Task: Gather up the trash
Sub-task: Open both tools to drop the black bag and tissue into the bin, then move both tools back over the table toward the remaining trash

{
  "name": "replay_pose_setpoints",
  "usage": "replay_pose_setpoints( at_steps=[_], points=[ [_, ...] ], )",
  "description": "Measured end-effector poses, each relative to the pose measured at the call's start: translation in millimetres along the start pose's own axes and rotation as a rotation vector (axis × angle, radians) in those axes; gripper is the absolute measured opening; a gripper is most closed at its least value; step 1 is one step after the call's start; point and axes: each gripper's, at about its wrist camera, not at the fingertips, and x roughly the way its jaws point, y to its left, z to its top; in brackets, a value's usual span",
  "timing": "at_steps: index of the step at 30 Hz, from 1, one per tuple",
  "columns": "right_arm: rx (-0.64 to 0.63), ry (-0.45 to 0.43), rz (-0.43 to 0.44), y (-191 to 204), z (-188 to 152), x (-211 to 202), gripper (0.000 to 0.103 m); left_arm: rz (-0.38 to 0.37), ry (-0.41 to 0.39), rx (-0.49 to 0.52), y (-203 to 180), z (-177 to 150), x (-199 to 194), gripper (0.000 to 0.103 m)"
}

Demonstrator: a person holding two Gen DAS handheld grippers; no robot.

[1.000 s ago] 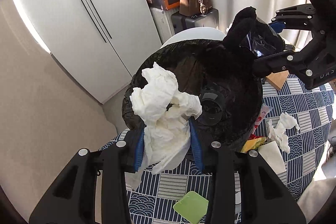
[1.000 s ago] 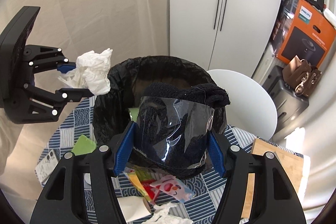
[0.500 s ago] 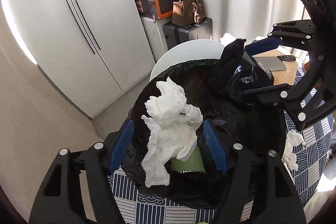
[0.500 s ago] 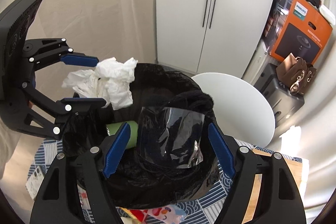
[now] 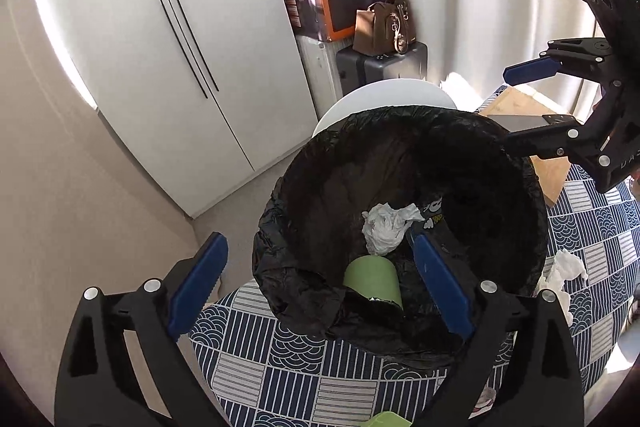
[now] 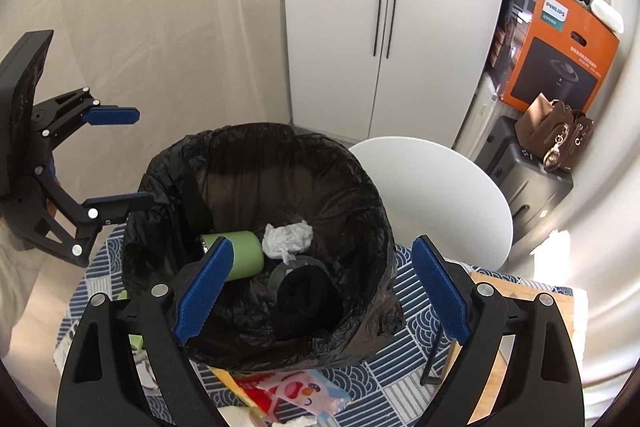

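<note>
A bin lined with a black bag (image 5: 280, 239) (image 6: 372, 195) stands on the patterned table. Inside lie a crumpled white tissue (image 5: 386, 227) (image 6: 288, 237), a green cup (image 5: 372, 281) (image 6: 244, 255) on its side and a black sock in clear plastic (image 6: 304, 291). My left gripper (image 5: 320, 279) is open and empty over the bin's near rim; it also shows in the right wrist view (image 6: 120, 157). My right gripper (image 6: 320, 287) is open and empty above the bin; it also shows in the left wrist view (image 5: 528, 103).
On the blue patterned tablecloth (image 5: 256, 367) lie another white tissue (image 5: 564, 271), colourful wrappers (image 6: 296, 395) and a green piece (image 5: 386, 419). A wooden board (image 6: 532, 311) lies at the right. Behind the bin stand a white chair (image 6: 432, 187), a wardrobe and boxes.
Both grippers opened wide. The tissue fell from the left gripper and the plastic-wrapped sock from the right gripper; both now lie in the bin.
</note>
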Motion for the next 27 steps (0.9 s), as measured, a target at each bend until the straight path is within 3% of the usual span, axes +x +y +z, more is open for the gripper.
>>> replay_pose_setpoints(
  at_steps=[11,27],
  points=[
    [-0.029,-0.006,0.016,9.8,-21.6,-28.9,0.088,-0.023,-0.066,-0.071,-9.7,-17.1,-40.8,0.097],
    [-0.070,0.014,0.028,9.6,-67.4,-64.7,0.088,0.072,0.002,-0.134,-33.3,-57.5,-71.8,0.097]
  ],
)
